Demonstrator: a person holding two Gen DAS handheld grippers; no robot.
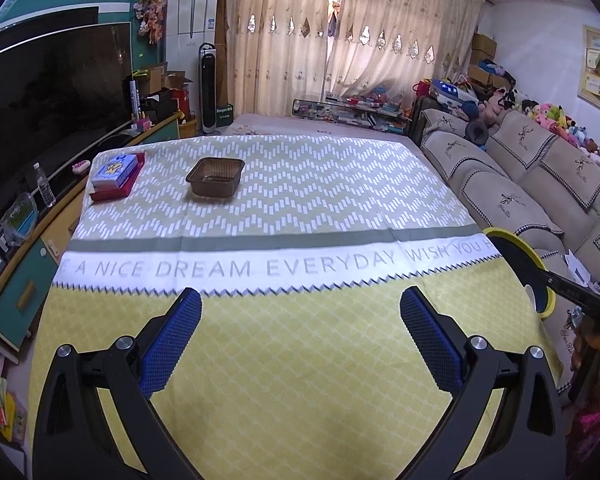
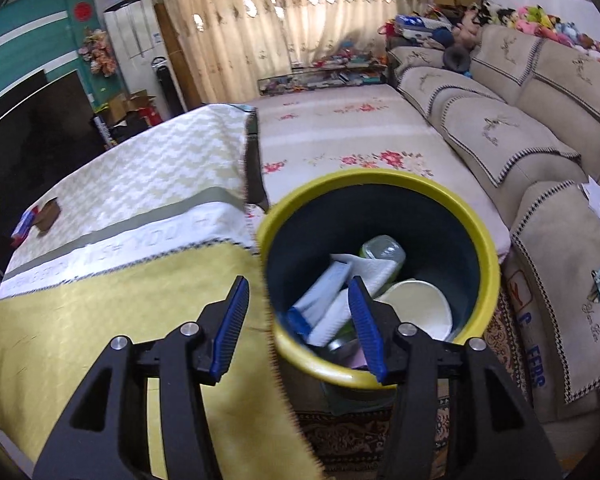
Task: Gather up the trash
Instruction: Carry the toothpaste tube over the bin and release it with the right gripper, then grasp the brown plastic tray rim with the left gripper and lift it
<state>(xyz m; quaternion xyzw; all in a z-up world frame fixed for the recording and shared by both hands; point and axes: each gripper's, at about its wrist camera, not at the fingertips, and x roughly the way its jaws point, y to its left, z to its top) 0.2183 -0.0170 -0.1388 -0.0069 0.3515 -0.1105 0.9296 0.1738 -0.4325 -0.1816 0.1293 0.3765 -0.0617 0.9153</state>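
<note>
A brown plastic tray (image 1: 215, 177) sits on the far part of the cloth-covered table (image 1: 284, 360). A blue box on a red box (image 1: 116, 174) lies at the far left corner. My left gripper (image 1: 300, 308) is open and empty above the table's near yellow part. My right gripper (image 2: 298, 296) is open and empty above the near rim of the yellow-rimmed bin (image 2: 380, 184) beside the table. The bin holds white paper (image 2: 332, 296), a bottle (image 2: 382, 250) and a white bowl (image 2: 416, 304). The bin's rim also shows in the left wrist view (image 1: 540, 264).
A beige sofa (image 1: 520, 184) runs along the right. A floral mat (image 2: 340, 136) lies beyond the bin. A TV (image 1: 48, 108) and cabinet stand left of the table. A patterned rug (image 2: 360, 432) lies under the bin.
</note>
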